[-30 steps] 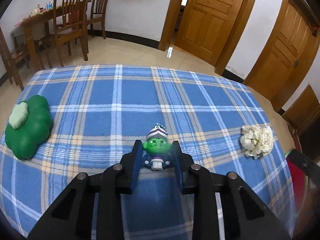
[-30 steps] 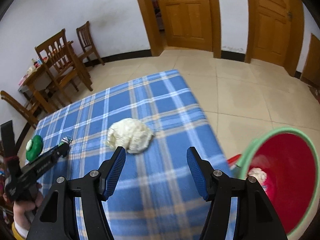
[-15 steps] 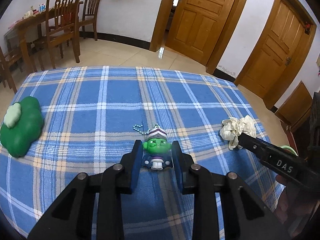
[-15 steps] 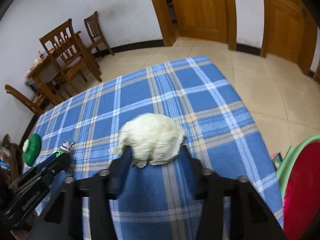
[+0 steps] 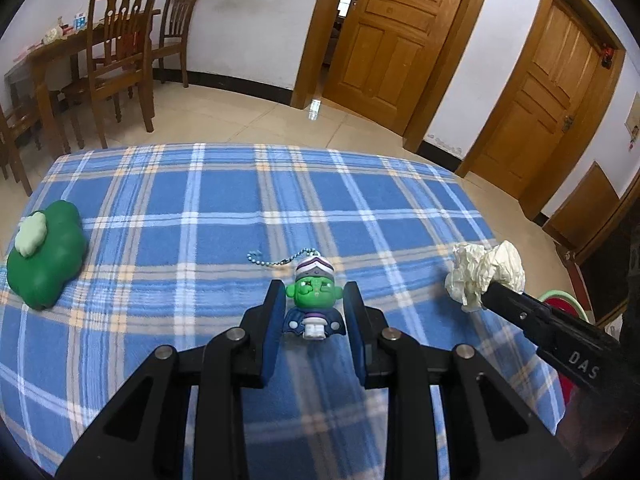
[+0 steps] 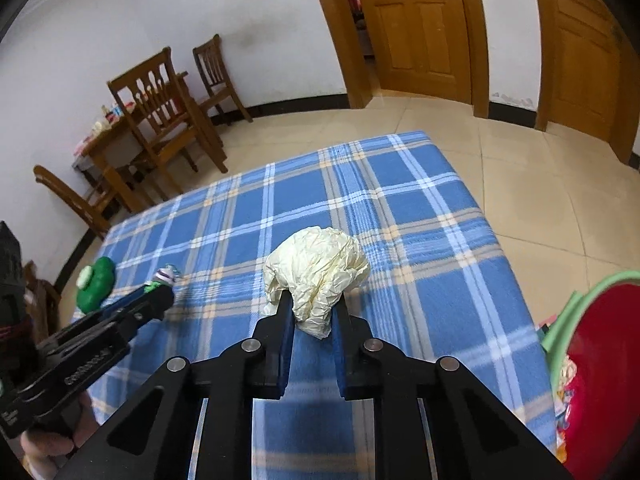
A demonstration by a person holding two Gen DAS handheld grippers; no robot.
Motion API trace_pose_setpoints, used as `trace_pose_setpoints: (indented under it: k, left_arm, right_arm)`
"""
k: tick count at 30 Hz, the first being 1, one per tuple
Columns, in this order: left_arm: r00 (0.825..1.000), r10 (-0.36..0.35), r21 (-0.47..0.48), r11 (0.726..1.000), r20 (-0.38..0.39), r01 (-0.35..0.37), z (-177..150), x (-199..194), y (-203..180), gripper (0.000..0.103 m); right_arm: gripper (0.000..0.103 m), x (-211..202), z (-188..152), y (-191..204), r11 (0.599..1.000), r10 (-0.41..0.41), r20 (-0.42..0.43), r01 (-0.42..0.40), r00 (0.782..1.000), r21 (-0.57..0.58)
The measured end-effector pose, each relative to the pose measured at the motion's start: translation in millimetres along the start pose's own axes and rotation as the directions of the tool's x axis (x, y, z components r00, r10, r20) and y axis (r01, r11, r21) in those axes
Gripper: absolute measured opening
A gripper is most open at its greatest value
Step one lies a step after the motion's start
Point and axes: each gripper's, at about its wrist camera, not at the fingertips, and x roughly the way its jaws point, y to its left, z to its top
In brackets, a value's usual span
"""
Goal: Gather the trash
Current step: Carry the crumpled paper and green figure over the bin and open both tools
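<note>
My right gripper is shut on a crumpled cream paper ball over the blue plaid tablecloth. The ball also shows in the left wrist view, at the tip of the right gripper. My left gripper is shut on a small green-faced toy figure with a bead chain, which rests on the cloth. The toy shows in the right wrist view too. A red bin with a green rim stands off the table's right edge, with some trash inside.
A green flower-shaped cushion lies at the table's left side. Wooden chairs and a table stand against the far wall. Wooden doors are behind the table. Tiled floor surrounds it.
My right gripper moved in over the paper ball and closed on it. My left gripper stayed shut on the toy and shifted slightly.
</note>
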Motion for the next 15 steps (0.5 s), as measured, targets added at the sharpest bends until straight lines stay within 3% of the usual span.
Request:
trace_pose_setpoints:
  k: [15]
  left_arm:
    - [1.000,-0.020,0.056,0.998,0.006,0.020,-22.9,-39.8,-42.4,0.029]
  right_arm:
    - [0.017,-82.3,-32.8,-18.3,0.998,0.009,0.092,-0.014,0.996,0.059]
